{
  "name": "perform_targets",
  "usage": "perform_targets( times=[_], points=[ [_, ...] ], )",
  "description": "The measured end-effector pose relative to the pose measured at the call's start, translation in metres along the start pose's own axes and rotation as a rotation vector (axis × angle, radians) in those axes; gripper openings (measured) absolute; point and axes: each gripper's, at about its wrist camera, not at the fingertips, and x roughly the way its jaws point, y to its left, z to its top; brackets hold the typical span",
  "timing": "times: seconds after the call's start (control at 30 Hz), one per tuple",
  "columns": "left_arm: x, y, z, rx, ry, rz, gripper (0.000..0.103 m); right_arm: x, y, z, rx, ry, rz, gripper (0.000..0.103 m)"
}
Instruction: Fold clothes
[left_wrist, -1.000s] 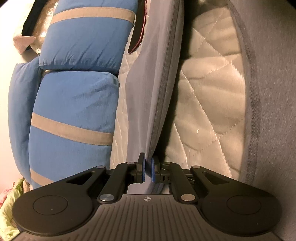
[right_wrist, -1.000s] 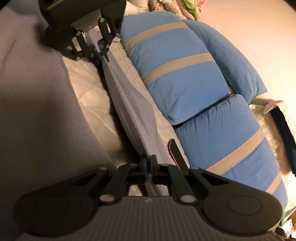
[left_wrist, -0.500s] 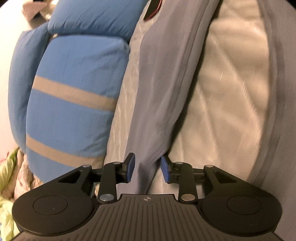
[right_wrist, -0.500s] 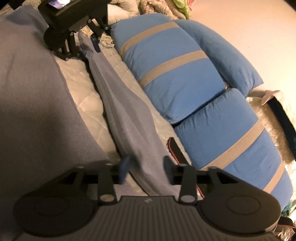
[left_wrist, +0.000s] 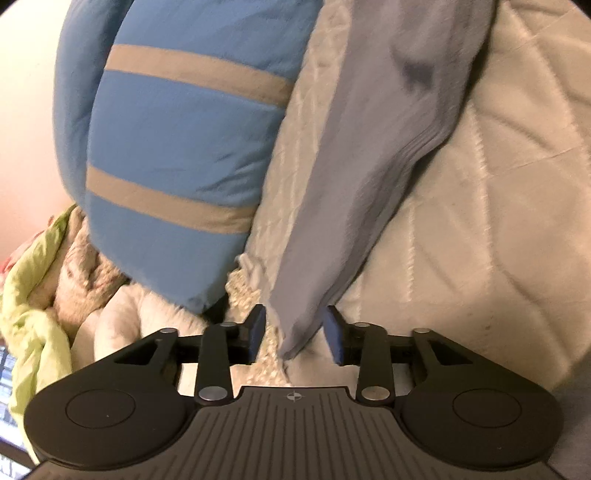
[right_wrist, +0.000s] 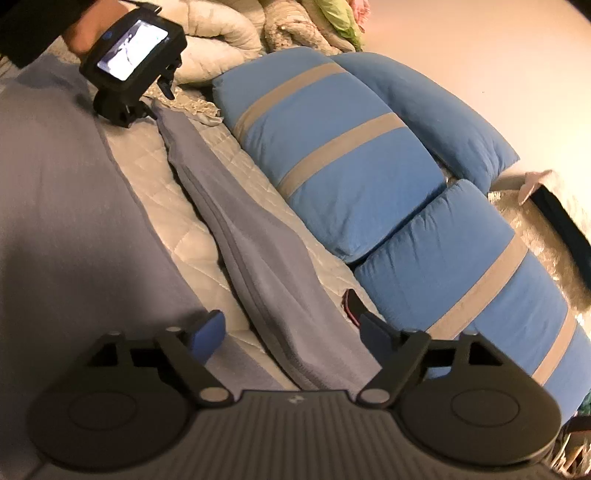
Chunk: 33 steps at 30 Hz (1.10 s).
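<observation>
Left gripper (left_wrist: 294, 335): jaws parted around the garment's end, not clamping.
Right gripper (right_wrist: 288, 334): spread wide over its other end.
Grey garment (right_wrist: 258, 254): long narrow strip on the quilt (right_wrist: 147, 173), beside the blue pillows (right_wrist: 332, 147).
Done: lengthwise fold, apparently.
Left: folding end to end.

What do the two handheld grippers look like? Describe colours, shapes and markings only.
Both grippers are matte black. The left gripper and the right gripper each have a ribbed base plate with a small crosshair mark, two round lobes, silver pivot pins on scissor linkages, and blue pads on the fingers. From the right wrist view, the left unit carries a lit screen, held by a dark-sleeved hand. No cables are visible.
</observation>
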Motion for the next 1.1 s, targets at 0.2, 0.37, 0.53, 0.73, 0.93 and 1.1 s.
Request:
perform_targets(
  times=[0.2,0.37,0.53,0.73,0.93,1.1],
  points=[
    [0.006,0.022,0.001,-0.08,0.068,0.07,0.073,-0.003,-0.007,-0.003,0.097,0.04,-0.013,0.103],
    [0.003,0.065,-0.004,-0.314,0.055,0.003,0.077,-0.005,-0.027,-0.007,0.268,0.077,-0.005,0.103],
    [0.028,0.122,-0.031,-0.72,0.016,-0.258,0.077,-0.009,-0.044,-0.017,0.399,0.105,0.009,0.103],
    [0.065,0.17,-0.057,-1.044,-0.019,-0.521,0.077,-0.01,-0.05,-0.025,0.44,0.113,0.011,0.103],
    [0.114,0.159,-0.054,-1.055,-0.011,-0.713,0.077,-0.004,-0.055,-0.029,0.459,0.127,0.015,0.103],
    [0.146,0.146,-0.042,-1.041,-0.001,-0.789,0.077,0.0,-0.063,-0.029,0.487,0.129,0.038,0.103]
  ],
)
